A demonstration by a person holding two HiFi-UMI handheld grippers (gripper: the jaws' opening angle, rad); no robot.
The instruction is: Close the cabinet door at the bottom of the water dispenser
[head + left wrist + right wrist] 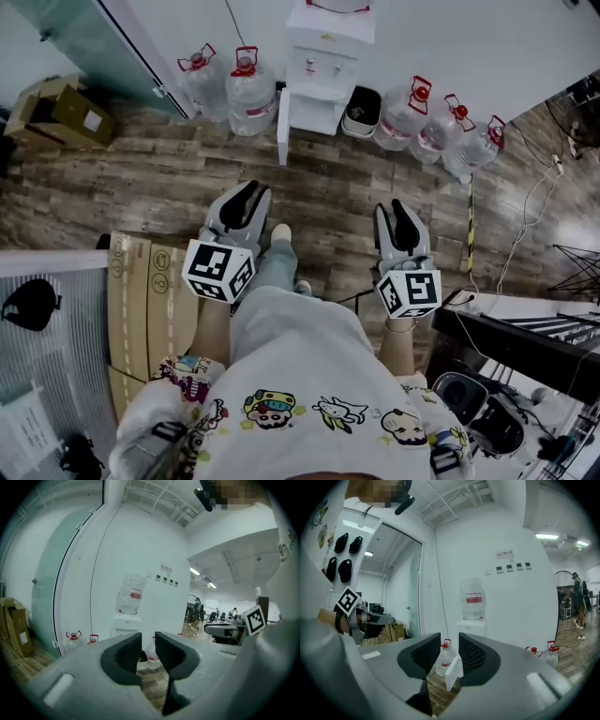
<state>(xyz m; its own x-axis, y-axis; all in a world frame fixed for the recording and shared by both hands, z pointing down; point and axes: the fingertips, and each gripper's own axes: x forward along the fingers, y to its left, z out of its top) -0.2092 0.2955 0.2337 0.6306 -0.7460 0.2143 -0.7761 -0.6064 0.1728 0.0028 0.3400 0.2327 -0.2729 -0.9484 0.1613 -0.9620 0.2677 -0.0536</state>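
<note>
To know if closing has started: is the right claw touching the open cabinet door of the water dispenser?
Apart. The head view shows bare wooden floor between the right claw and the open cabinet door.

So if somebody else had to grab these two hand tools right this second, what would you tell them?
The left gripper is empty, fingers apart.
The right gripper is the same: open, nothing in it.
Both are held out in front, short of the water dispenser, touching nothing.
Its bottom cabinet door stands swung wide open, edge toward the person.
Done: nothing yet.
Left: step closer and push the door shut; the left gripper looks the nearer one for that.
</note>
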